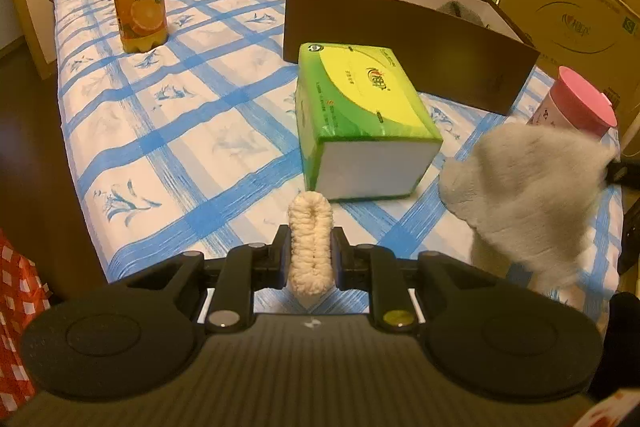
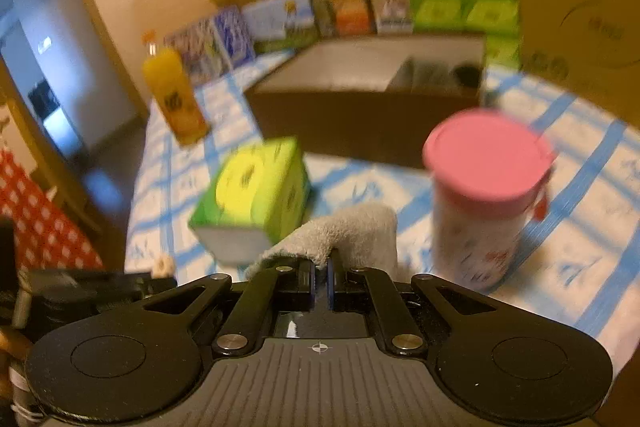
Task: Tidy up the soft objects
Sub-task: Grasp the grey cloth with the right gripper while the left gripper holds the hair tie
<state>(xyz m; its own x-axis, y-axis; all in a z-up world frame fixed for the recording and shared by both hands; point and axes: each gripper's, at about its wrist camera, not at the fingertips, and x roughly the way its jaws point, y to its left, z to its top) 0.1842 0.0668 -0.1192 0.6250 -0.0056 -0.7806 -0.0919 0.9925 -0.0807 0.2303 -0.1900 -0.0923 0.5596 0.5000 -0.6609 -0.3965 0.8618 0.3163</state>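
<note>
A cream fuzzy cloth (image 1: 311, 247) is pinched between the fingers of the left gripper (image 1: 311, 239), with a green tissue pack (image 1: 360, 115) lying just ahead on the checked table (image 1: 180, 115). A grey fleecy cloth (image 2: 344, 235) is clamped by the right gripper (image 2: 320, 267), its jaws pressed nearly together; a pink-lidded canister (image 2: 484, 195) stands ahead to its right, an open brown box (image 2: 360, 107) farther ahead.

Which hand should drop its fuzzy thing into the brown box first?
Probably the right. The right gripper is shut on the grey cloth, lifted beside the brown box. The left gripper has the green tissue pack in its way.
</note>
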